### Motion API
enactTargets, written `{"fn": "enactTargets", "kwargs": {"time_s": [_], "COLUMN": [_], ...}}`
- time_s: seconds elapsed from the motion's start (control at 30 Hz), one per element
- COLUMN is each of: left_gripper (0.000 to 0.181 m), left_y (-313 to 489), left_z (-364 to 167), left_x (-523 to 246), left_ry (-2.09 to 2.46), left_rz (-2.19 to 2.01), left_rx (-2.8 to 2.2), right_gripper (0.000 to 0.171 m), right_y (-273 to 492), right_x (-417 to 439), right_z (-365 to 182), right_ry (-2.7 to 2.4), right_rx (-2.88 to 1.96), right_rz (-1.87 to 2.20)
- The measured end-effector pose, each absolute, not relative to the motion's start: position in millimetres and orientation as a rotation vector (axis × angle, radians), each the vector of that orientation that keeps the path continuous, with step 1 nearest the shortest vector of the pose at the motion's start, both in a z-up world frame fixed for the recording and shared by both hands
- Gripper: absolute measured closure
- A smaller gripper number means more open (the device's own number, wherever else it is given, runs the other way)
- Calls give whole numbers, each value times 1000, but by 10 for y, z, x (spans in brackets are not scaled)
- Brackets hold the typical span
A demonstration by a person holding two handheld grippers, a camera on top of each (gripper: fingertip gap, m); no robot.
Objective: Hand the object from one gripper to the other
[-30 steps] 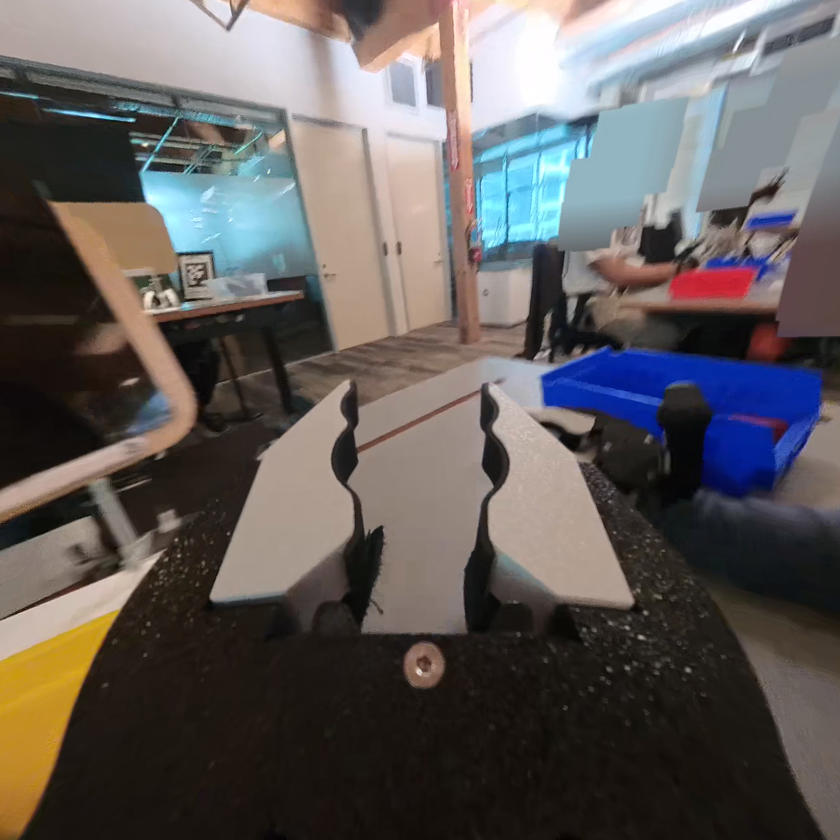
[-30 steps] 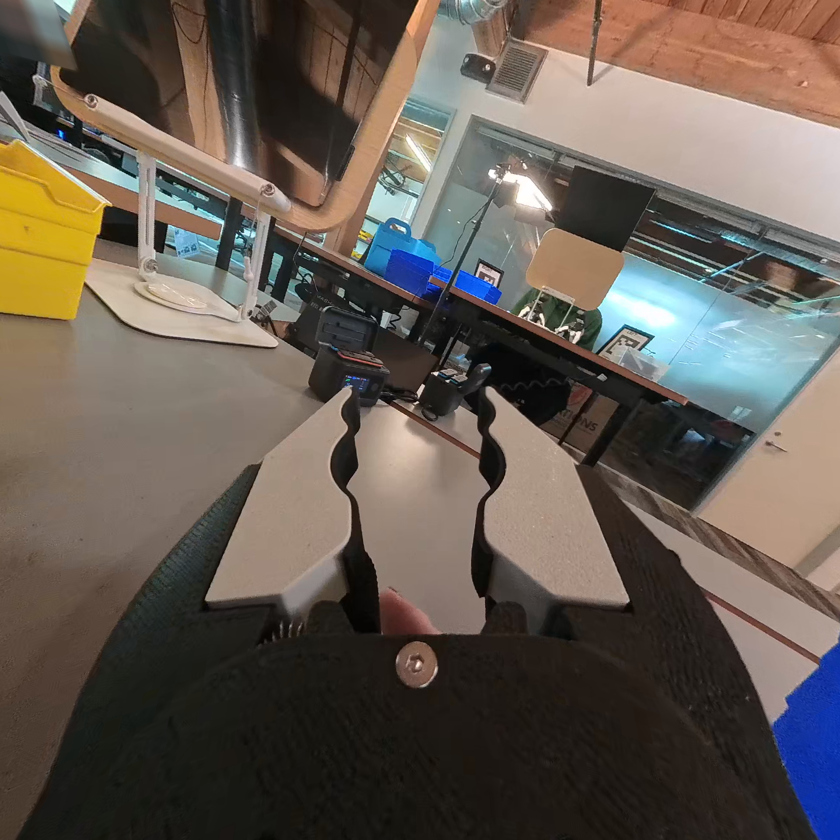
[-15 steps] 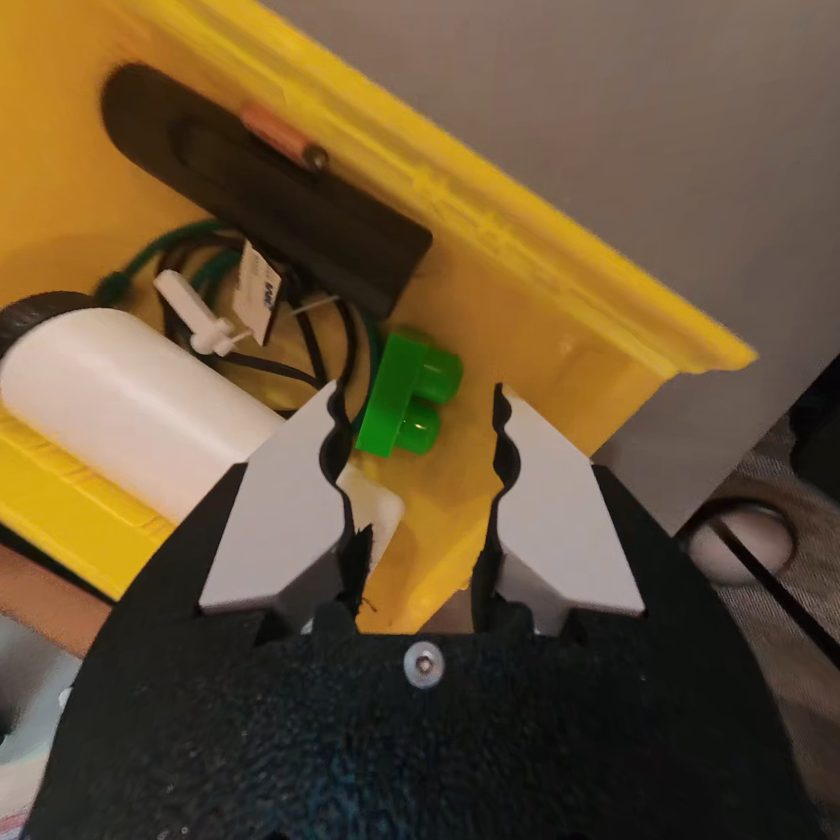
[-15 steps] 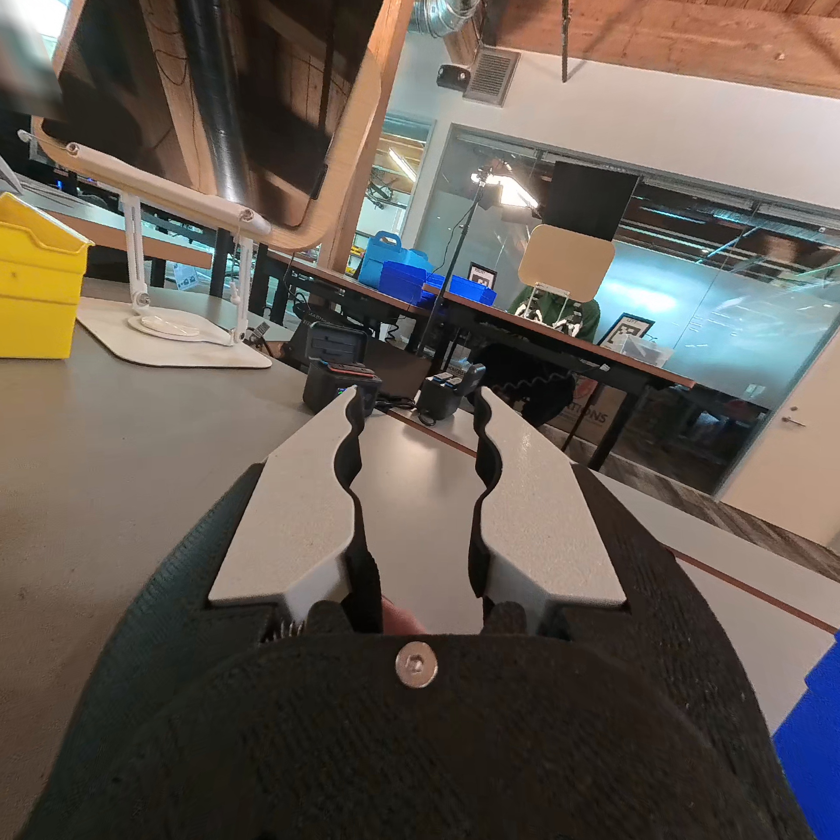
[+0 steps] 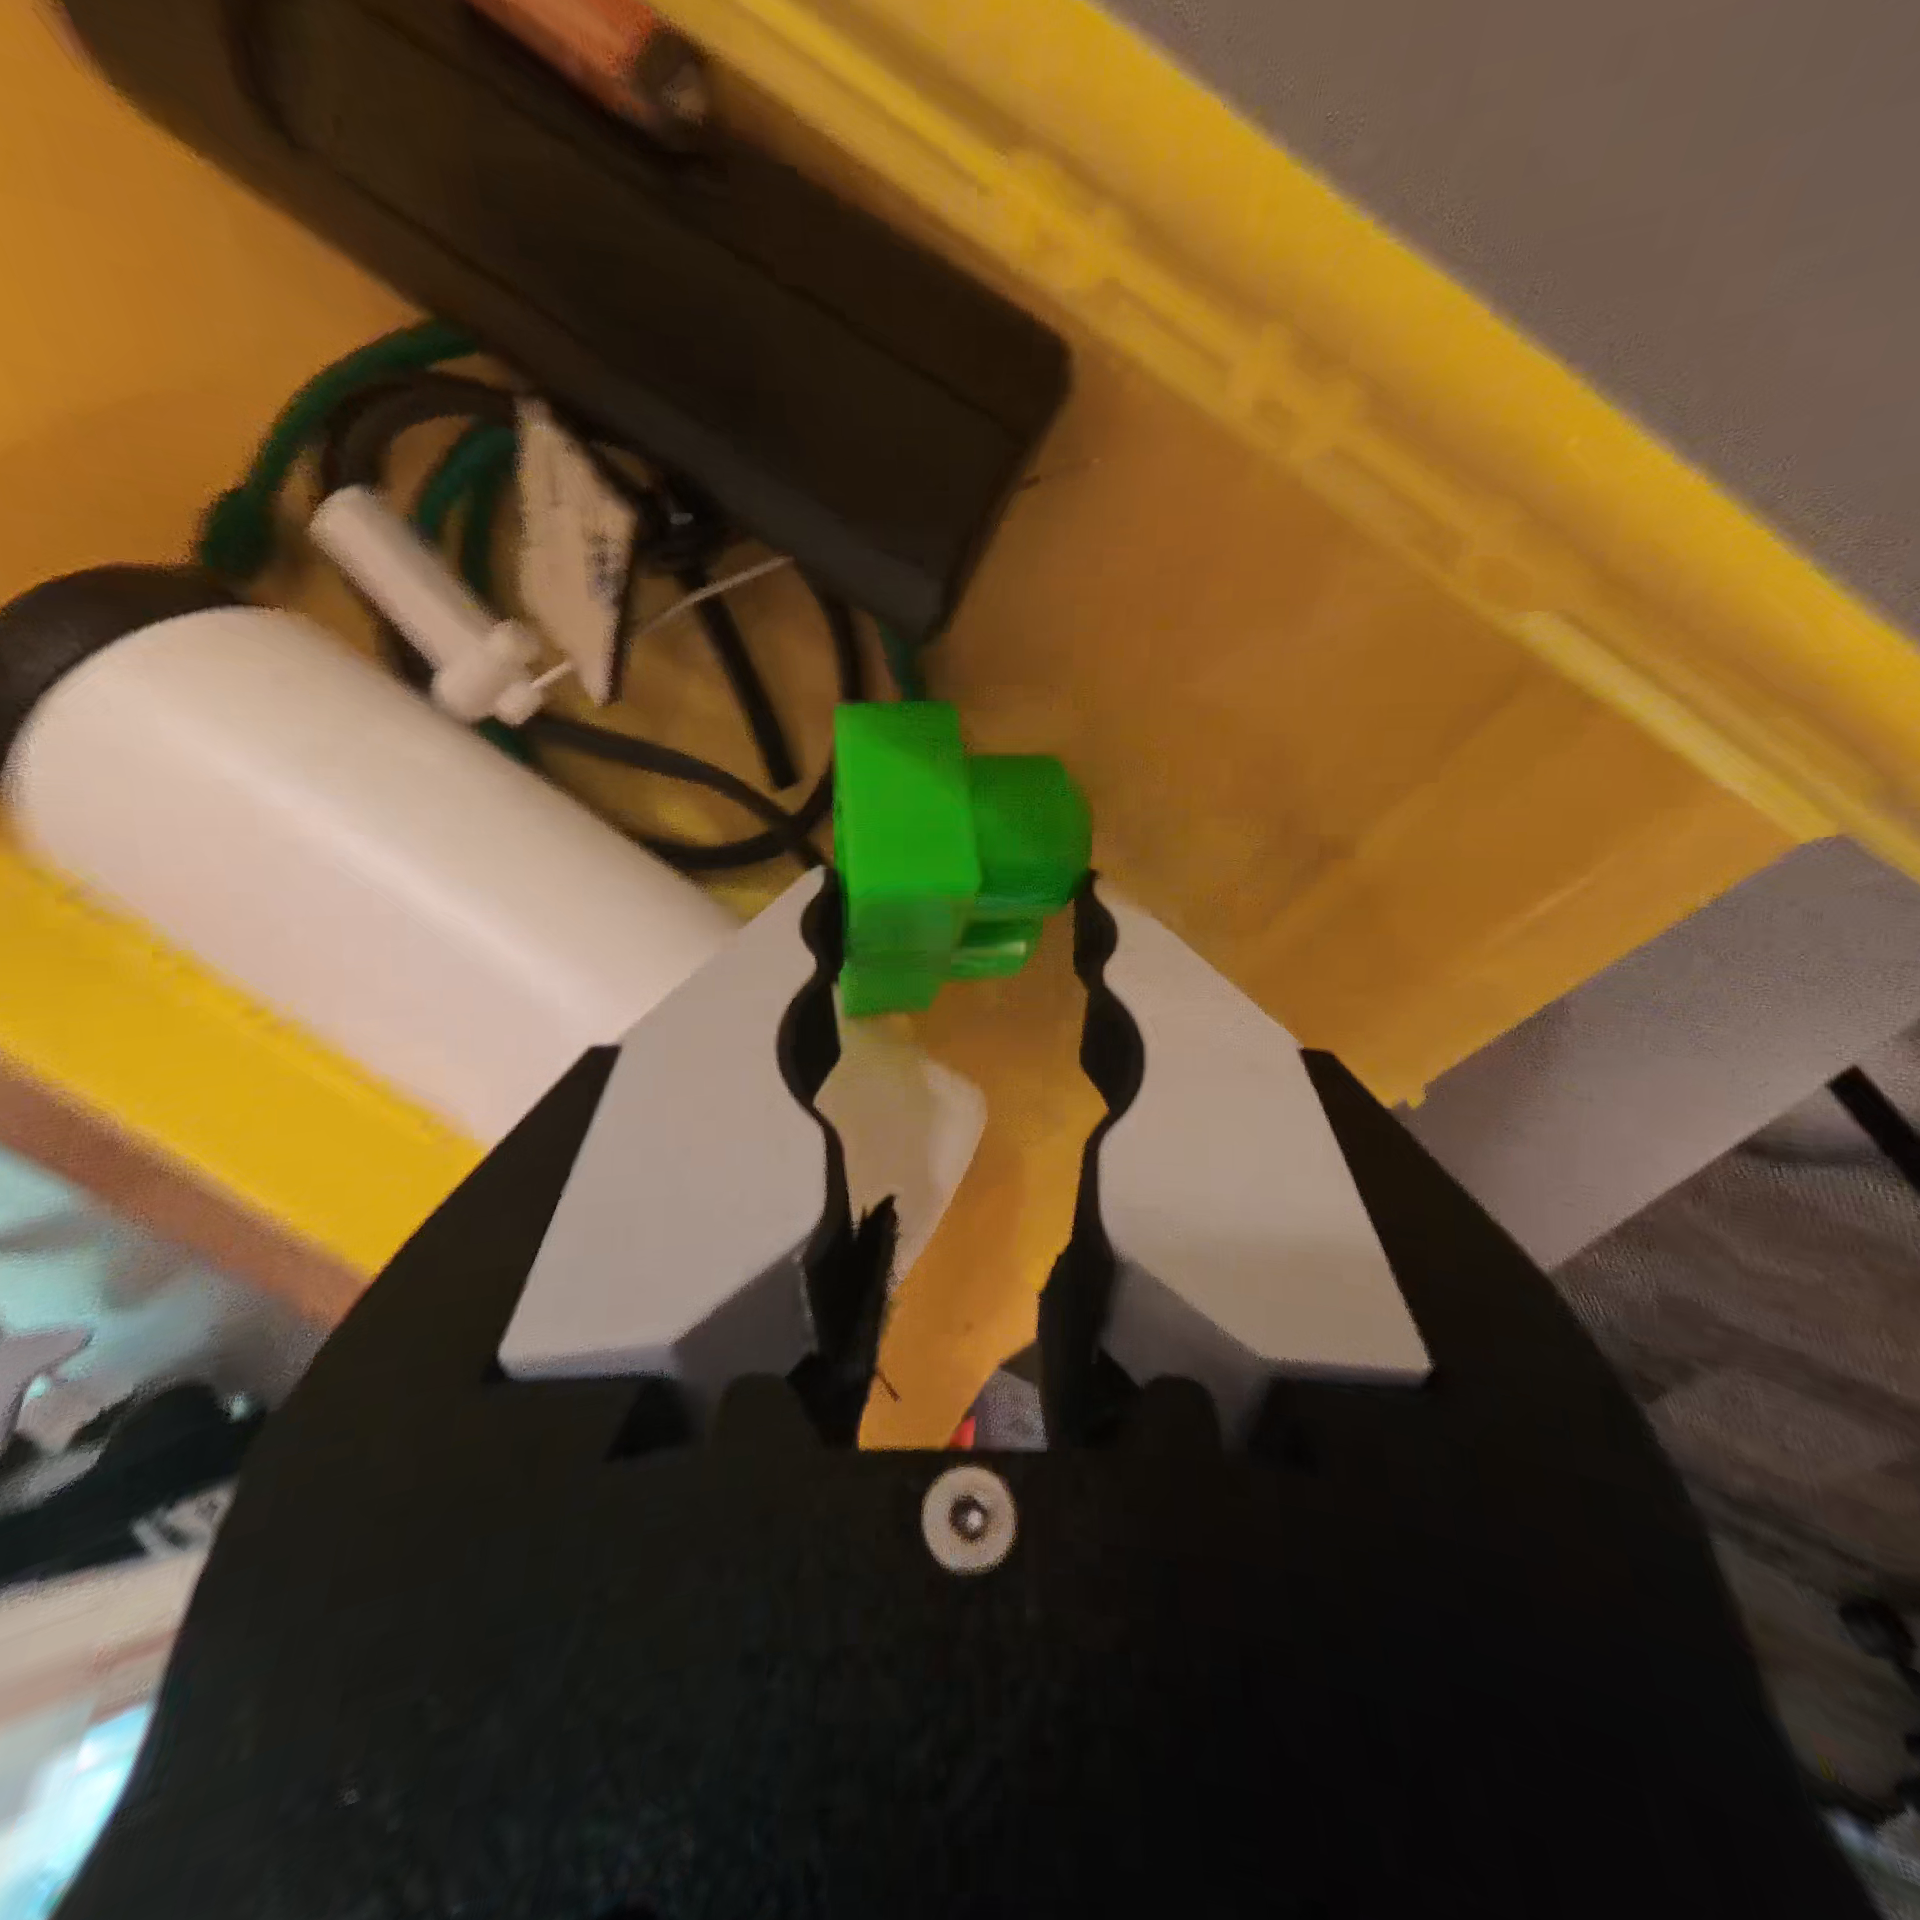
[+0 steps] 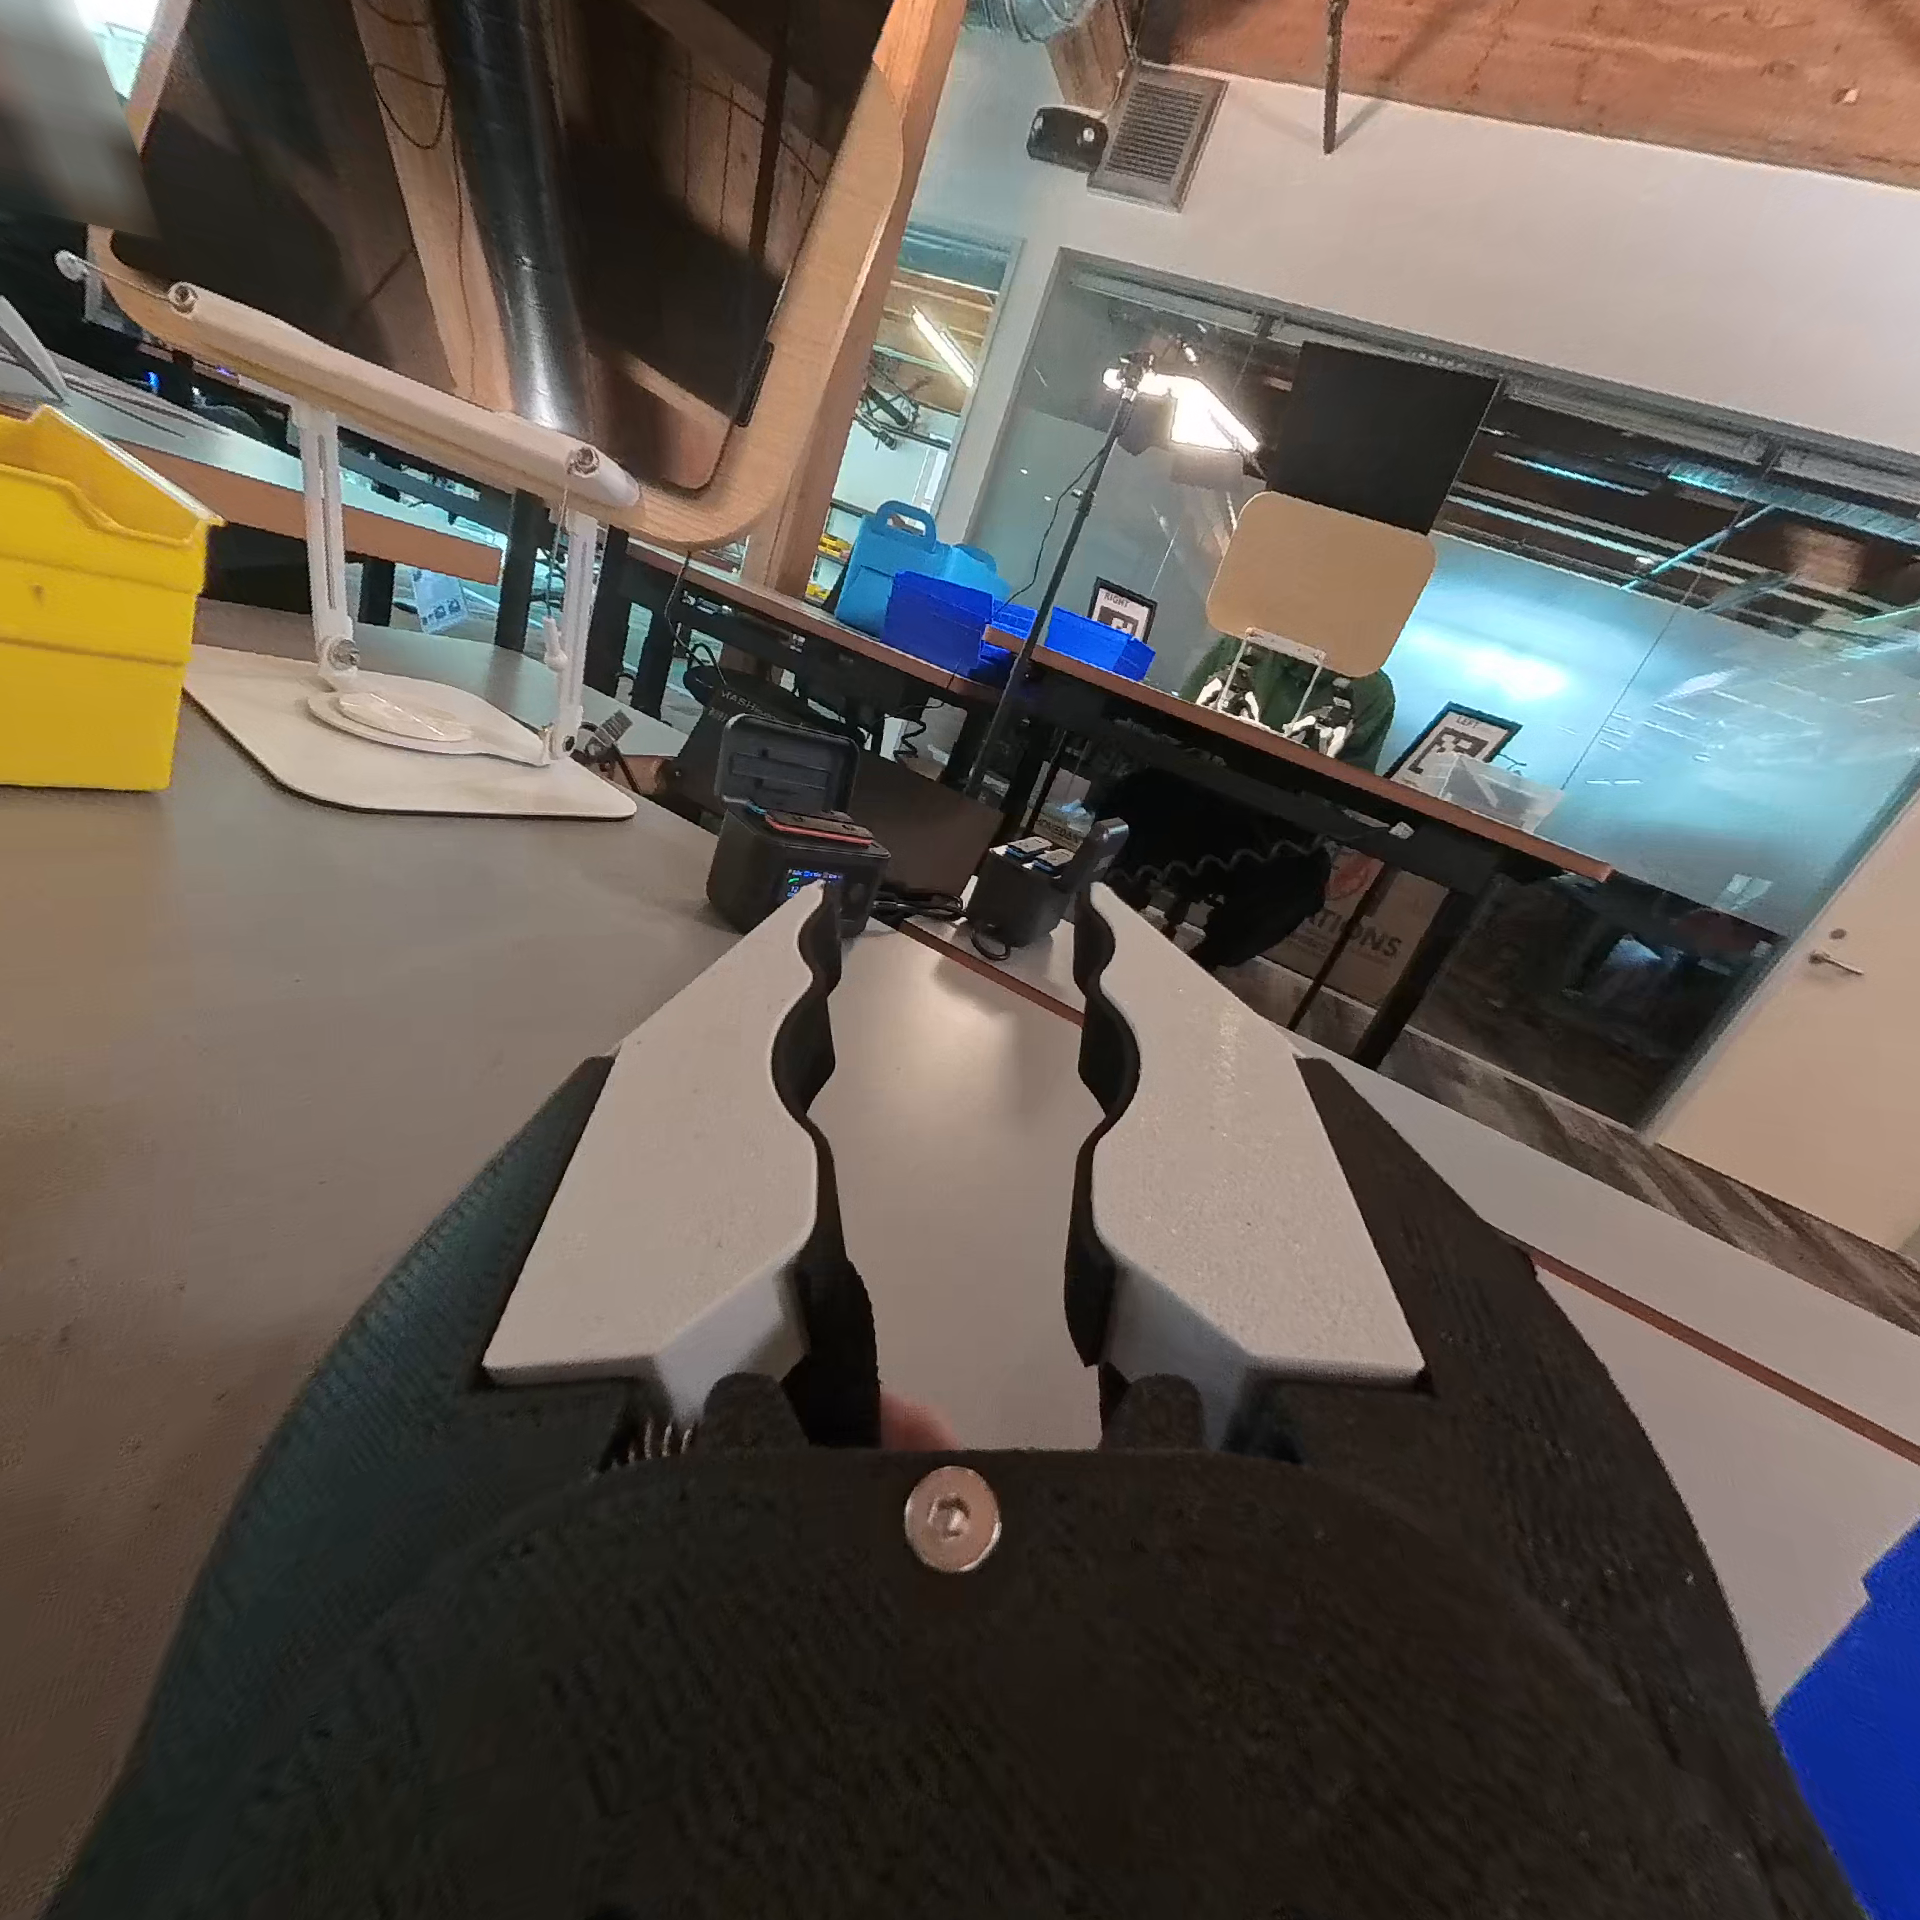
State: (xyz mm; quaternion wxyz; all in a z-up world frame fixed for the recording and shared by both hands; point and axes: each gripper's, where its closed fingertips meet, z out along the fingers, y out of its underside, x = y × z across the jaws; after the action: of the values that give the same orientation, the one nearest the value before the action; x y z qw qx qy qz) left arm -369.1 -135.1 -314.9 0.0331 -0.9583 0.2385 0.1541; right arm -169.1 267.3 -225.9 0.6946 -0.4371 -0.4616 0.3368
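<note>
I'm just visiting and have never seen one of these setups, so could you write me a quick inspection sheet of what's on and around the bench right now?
Surface: grey table, bare near the right gripper.
Job's things: green block in the yellow bin, between the left gripper fingertips.
Clutter: white cylinder, black flat case, pencil, white tag in the bin; two black charger boxes; white stand.
Grippers: left open around the block, grip not confirmed; right gripper open, empty.
Cables: black and green cords in the bin.
Surroundings: office desks, blue bins, glass wall.
</note>
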Motion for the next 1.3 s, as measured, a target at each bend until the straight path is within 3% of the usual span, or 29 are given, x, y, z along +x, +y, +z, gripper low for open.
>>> {"fn": "enactTargets", "kwargs": {"time_s": [0.2,0.33,0.47,0.67,0.83,0.93,1.1,1.17,1.3], "left_gripper": [140,140,140,141,141,141,142,143,126], "left_y": [-866,-92,556,1396,1797,1882,1904,1923,2009], "left_z": [-1896,-1003,-661,-1174,-1762,-1953,-2226,-2235,-2266], "left_x": [-3729,-2993,-2294,-1858,-1595,-1531,-1327,-1307,-1298], "left_ry": [347,221,148,24,-63,-80,9,23,53], "left_rz": [732,375,-140,-776,-1245,-1370,-1465,-1504,-1501], "left_rx": [-2463,-1938,-1583,-1425,-1482,-1497,-1617,-1606,-1559], "right_gripper": [129,129,127,110,103,114,116,136,136], "right_y": [2644,2481,2293,1614,1663,1861,1888,1892,2001], "right_x": [-1687,-1684,-1704,-1533,-1593,-1604,-1615,-1606,-1578], "right_z": [-2226,-2138,-2121,-1836,-1901,-1962,-2152,-2232,-2254], "right_ry": [-1018,-1027,-1088,-1130,-1221,-1233,-1376,-1424,-1442], "right_rx": [-972,-904,-803,-544,-545,-603,-614,-649,-840], "right_rz": [808,887,863,1166,1064,999,999,1057,1300]}}
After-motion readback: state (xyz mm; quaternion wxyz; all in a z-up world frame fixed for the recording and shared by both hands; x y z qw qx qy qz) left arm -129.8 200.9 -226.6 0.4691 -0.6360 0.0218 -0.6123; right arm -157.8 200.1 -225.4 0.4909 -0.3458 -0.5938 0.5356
